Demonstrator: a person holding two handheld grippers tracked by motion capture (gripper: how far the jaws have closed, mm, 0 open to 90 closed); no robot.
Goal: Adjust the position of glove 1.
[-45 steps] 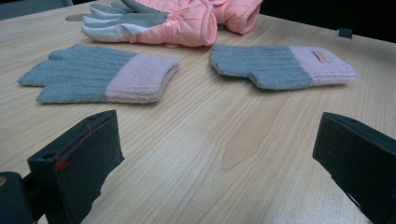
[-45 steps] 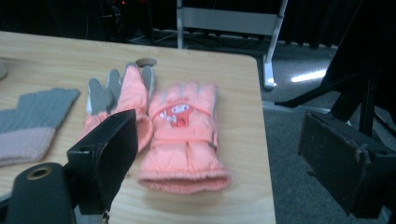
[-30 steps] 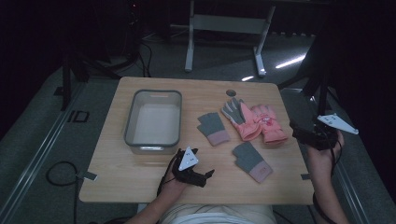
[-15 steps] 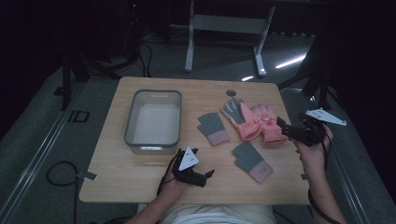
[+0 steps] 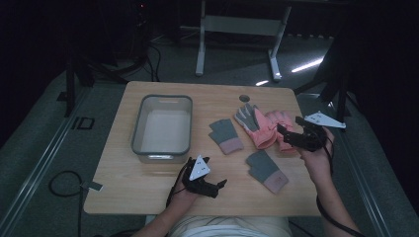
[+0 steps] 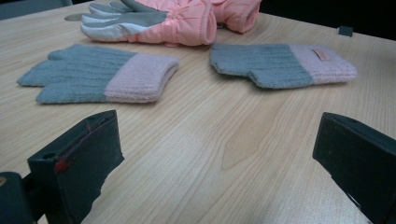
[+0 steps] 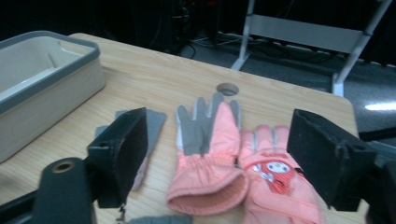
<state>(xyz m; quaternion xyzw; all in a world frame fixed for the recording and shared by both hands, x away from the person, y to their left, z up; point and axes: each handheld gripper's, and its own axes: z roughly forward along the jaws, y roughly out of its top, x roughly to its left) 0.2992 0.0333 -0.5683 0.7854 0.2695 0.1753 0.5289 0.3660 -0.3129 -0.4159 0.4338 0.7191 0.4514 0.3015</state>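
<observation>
A wooden table (image 5: 148,182) is seen from above, with a dark floor around it. Toward its left edge a grey-rimmed plastic bin (image 5: 162,126) stands empty. Four gloves are laid across the right half: a pink padded pair and a grey-and-pink knitted pair.

The padded gloves lie touching near the right edge. One is turned palm up, with a grey palm (image 5: 253,127) (image 7: 205,154); the other shows a red cartoon patch (image 7: 275,175) and lies just beside it, closer to the right edge. One knitted glove (image 5: 226,136) (image 6: 100,79) is placed at the table's middle. The second knitted glove (image 5: 267,170) (image 6: 282,65) rests nearer the front edge.

The right gripper (image 5: 291,132) is held just above the cuffs of the padded gloves, its jaws spread wide, having just narrowed slightly, with nothing gripped between them. The left gripper (image 5: 217,186) is rested on the table near the front edge, jaws wide apart and empty.

The step in hand is judged to be a reach for a padded glove, likely to be moved to the bin. Next, the right gripper would need to be lowered onto one cuff and closed. Because the two padded gloves touch, both could be caught together. The middle knitted glove lies between them and the bin. A round hole (image 5: 244,98) is cut near the back edge.
</observation>
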